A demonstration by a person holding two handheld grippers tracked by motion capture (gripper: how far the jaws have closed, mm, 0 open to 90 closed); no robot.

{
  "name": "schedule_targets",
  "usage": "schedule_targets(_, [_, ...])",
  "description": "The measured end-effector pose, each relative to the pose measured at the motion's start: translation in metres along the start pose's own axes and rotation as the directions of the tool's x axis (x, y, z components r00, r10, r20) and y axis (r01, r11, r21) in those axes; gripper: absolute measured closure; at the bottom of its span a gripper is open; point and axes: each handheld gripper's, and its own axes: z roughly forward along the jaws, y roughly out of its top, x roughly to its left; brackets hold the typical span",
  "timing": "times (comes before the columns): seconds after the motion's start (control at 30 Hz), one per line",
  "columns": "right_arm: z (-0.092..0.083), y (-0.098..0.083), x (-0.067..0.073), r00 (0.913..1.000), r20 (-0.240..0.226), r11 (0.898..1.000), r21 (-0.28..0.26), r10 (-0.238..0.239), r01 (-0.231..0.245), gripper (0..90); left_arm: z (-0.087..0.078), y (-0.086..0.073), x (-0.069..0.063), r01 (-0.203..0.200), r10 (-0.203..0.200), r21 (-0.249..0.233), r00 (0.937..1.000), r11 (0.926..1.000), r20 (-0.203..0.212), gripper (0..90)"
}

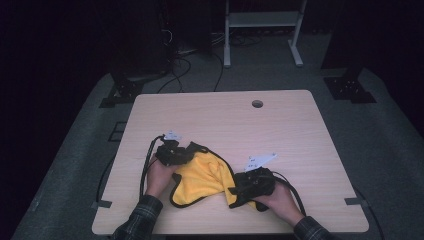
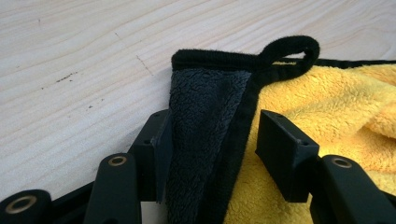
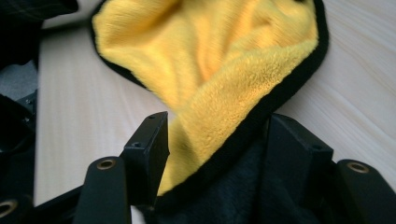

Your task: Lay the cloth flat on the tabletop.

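A yellow cloth [image 1: 202, 177] with black edging lies crumpled at the lower centre of the high view, on the near part of the wooden table [image 1: 280, 130]; the left gripper [image 1: 172, 152] sits at its upper left corner and the right gripper [image 1: 245, 192] at its lower right corner. In the left gripper view the jaws stand partly apart around a folded-over corner showing the cloth's dark grey underside [image 2: 205, 116]; one pad touches it, the other stands clear, with a black hanging loop [image 2: 289, 49] at upper right. In the right gripper view the jaws are partly apart around the black-edged corner [image 3: 224, 140]; whether they press it I cannot tell. No legible writing appears on the cloth.
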Motion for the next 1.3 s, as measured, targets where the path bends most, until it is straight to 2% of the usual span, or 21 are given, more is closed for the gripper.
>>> schedule_targets(0.2, [0.0,0.006,0.012,0.9984,-0.057,1.0,-0.031,-0.002,0.0,38.5,0.0,0.0,0.0,-0.002,0.002,0.001,1.0,1.0,-0.002,44.7])
schedule_targets(0.33, [-0.003,0.004,0.022,0.9986,-0.05,0.999,-0.036,-0.018,0.016,38.6,0.0,0.0,0.0,-0.001,0.001,0.0,1.0,1.0,-0.001,44.7])
schedule_targets(0.43, [-0.012,0.002,0.028,0.997,-0.078,0.998,-0.055,0.004,-0.008,39.6,0.0,0.0,0.0,0.001,-0.001,-0.004,1.0,1.0,0.001,44.7])
schedule_targets(0.6, [-0.017,-0.013,0.038,0.9967,-0.068,0.999,-0.004,0.045,-0.046,38.6,0.0,0.0,0.0,-0.002,0.002,0.001,1.0,1.0,0.0,44.7])
schedule_targets(0.77, [-0.014,-0.025,0.036,0.9932,-0.066,0.994,0.055,0.096,-0.092,37.1,0.0,0.001,-0.001,-0.009,0.009,0.002,1.0,1.0,-0.003,44.7])
schedule_targets(0.93, [0.0,-0.025,0.035,0.9918,-0.073,0.991,0.093,0.105,-0.098,37.2,0.001,0.001,-0.001,-0.004,0.004,0.001,1.0,1.0,-0.001,44.7])
schedule_targets(1.07, [0.006,-0.019,0.035,0.9931,-0.076,0.994,0.075,0.09,-0.084,37.8,0.001,0.001,-0.001,-0.006,0.006,0.001,1.0,1.0,-0.001,44.7])
schedule_targets(1.13, [0.009,-0.014,0.035,0.9908,-0.088,0.993,0.059,0.103,-0.098,38.6,0.001,0.001,-0.001,-0.011,0.011,0.002,0.9999,0.9999,-0.003,44.7])
schedule_targets(1.3, [0.018,-0.011,0.032,0.9884,-0.088,0.992,0.038,0.124,-0.121,50.2,0.001,0.001,-0.001,-0.009,0.009,0.001,1.0,1.0,-0.003,44.7])
